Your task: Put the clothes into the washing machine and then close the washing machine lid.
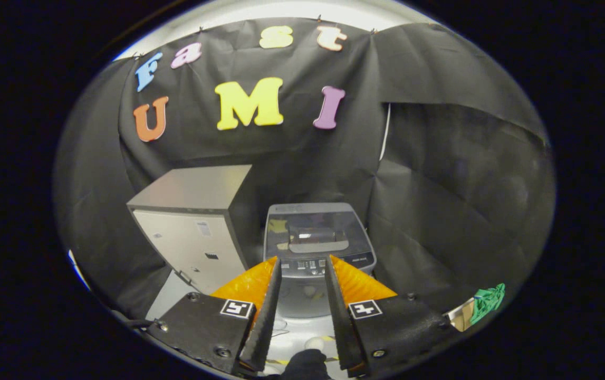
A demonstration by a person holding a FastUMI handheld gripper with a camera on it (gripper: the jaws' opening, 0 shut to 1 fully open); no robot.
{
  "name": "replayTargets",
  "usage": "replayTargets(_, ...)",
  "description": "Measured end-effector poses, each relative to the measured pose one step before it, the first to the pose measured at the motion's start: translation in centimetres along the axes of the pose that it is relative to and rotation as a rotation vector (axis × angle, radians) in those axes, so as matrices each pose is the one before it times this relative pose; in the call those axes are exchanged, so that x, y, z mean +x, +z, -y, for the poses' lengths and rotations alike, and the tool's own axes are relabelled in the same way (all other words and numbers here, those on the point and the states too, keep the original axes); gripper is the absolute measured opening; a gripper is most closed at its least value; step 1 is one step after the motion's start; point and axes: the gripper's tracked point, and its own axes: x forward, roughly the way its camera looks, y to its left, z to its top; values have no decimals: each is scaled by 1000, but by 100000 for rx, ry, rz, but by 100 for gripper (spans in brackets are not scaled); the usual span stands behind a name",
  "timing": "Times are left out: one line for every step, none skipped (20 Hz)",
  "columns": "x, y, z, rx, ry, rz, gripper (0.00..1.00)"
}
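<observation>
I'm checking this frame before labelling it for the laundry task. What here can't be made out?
- Washing machine: its front is partly hidden behind the fingers of the open, empty gripper; panel buttons too small to tell.
- Whether the lid is fully closed: glare on it.
- Green cloth, off to the right: cut off at the edge, shape unclear.
- Grey cabinet: its door markings are too small.

Dim booth, lit from above; fisheye bending at the rim, glare on the washing machine (317, 232) lid.

black cloth walls (439, 174); grey cabinet (191, 227) on pale floor (173, 301).
</observation>
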Motion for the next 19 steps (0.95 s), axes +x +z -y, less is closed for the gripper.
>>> replayTargets(-1699,583,189,1338,-917,3867,52)
replayTargets(-1520,287,285,975,-549,3197,52)
replayTargets(-1382,321,283,370,-586,2968,53)
replayTargets(-1335,222,511,88,-1023,2634,53)
replayTargets(-1165,318,240,-108,131,2029,53)
replayTargets(-1283,163,86,194,683,1690,53)
replayTargets(-1145,286,-275,-370,1467,1789,53)
replayTargets(-726,207,18,-1045,542,1304,53)
replayTargets(-764,51,49,-1565,1055,1673,53)
replayTargets(-743,201,-34,-1353,922,1420,53)
replayTargets(-1342,3,-284,-667,2417,1566,53)
replayTargets(-811,30,-510,-237,2651,927,53)
replayTargets(-871,-113,-441,33,3196,968,53)
replayTargets(-1053,-229,-410,-1010,4006,630,54)
replayTargets(-835,-131,80,-1858,1748,414,60)
replayTargets(-1016,-280,711,-2066,1054,0,67)
replayTargets(-1060,-159,436,-1579,689,-140,74)
replayTargets(-1166,-48,584,-687,685,319,81)
replayTargets(-885,-155,418,238,701,537,88)
